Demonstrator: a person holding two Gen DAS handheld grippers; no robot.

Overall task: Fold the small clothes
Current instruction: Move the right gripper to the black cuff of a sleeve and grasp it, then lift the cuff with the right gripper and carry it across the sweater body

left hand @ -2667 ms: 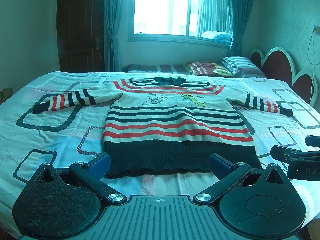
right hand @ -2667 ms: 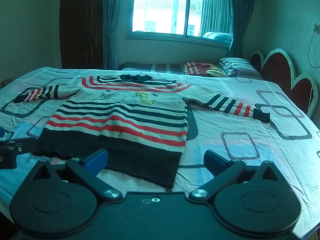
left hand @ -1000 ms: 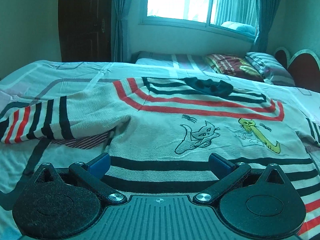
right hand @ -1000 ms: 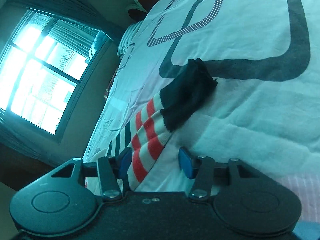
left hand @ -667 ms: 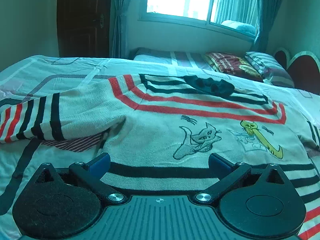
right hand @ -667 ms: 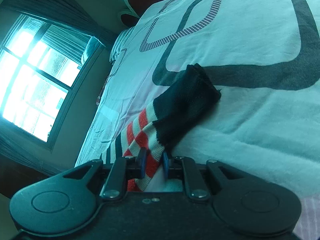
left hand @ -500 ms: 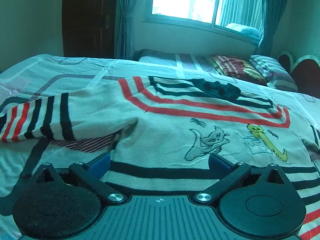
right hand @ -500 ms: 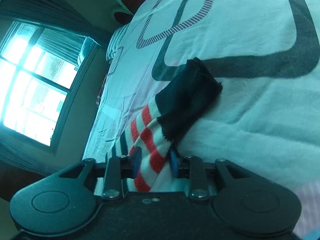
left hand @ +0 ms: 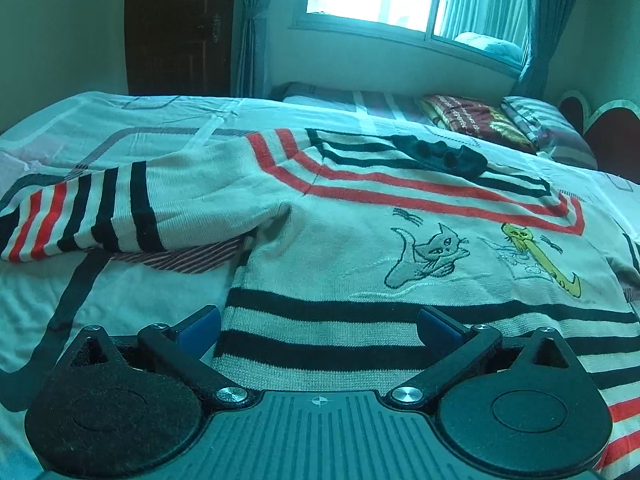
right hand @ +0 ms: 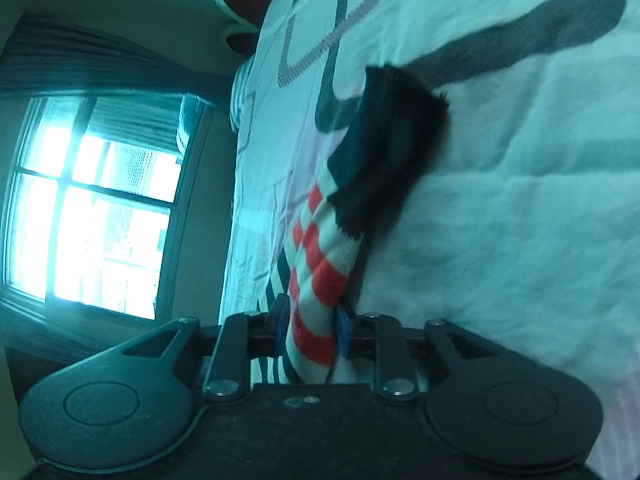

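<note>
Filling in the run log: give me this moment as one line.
task: fold sweater | left gripper: open, over body | right gripper: shut on sleeve | bed

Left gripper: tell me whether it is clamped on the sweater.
No: the left gripper hovers with its jaws wide apart over the striped sweater, gripping nothing.

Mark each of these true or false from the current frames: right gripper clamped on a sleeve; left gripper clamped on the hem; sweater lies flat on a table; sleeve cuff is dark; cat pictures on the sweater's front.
1. The right gripper is shut on the striped sleeve. True.
2. The left gripper grips the hem. False: its jaws stand wide open over the sweater's striped body.
3. The sweater lies on a table. False: it lies on a bed.
4. The sleeve cuff is dark. True.
5. Cat pictures are on the front. True.
</note>
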